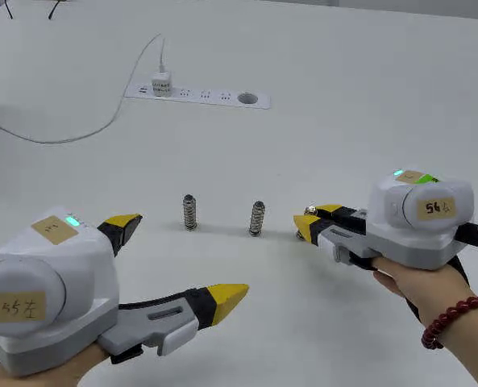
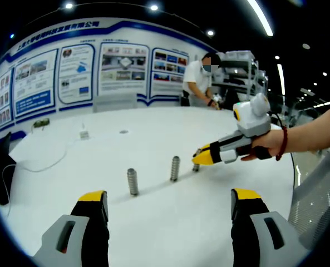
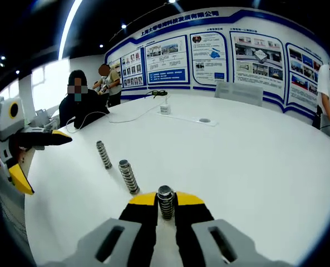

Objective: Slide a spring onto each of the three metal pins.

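Right gripper: fingers clamped on the third spring, which stands upright on the counter between the yellow tips. In the head view the same spring sits at the fingertips. The pin inside it cannot be made out separately.

Left gripper: fingers wide apart, holding nothing, above the counter.

The first spring and second spring stand upright, in a row with the third. They lie ahead of the left fingers and well apart from them. The second spring is near the right fingertips, on their left; the first is farther along the same line.

A power strip with a white charger plugged in lies far beyond both sets of fingers.
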A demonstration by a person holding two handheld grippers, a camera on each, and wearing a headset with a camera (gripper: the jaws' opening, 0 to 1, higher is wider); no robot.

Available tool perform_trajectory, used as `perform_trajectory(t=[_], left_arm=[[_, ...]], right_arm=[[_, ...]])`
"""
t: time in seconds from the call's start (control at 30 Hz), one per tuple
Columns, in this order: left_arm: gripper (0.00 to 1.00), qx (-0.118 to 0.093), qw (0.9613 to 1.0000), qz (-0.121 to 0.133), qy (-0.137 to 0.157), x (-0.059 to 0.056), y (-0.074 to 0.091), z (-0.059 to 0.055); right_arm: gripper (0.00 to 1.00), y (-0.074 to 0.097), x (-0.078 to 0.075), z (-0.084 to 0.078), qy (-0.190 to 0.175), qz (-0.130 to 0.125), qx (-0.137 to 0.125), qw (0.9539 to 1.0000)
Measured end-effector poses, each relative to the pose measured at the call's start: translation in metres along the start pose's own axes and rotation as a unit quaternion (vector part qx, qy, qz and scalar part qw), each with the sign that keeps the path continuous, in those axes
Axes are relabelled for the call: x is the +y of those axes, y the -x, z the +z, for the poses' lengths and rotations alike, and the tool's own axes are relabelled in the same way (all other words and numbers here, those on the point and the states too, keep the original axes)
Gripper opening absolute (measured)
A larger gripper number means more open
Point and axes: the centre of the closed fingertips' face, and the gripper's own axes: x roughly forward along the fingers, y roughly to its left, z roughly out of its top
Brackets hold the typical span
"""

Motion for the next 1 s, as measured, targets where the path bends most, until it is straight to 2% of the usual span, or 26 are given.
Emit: perform_trajectory(t=[0.23,0.43,0.63,1.0], left_arm=[[0.92,0.000,1.0000,0.003,0.006,0.002,0.001,0.000],[0.90,0.004,0.9999,0.012,0.001,0.006,0.002,-0.001],[0.88,0.010,0.9998,0.019,-0.002,0.010,0.003,-0.001],[0.86,0.018,0.9995,0.022,-0.010,0.015,0.003,0.001]], right_arm=[[0.13,0.000,0.000,-0.003,0.002,0.000,0.005,1.0000],[0.18,0.003,-0.001,-0.001,-0.003,-0.003,0.001,1.0000],[0.25,0.010,0.000,0.006,-0.010,-0.006,-0.005,0.9999],[0.43,0.025,0.005,0.006,-0.032,-0.006,0.003,0.9995]])
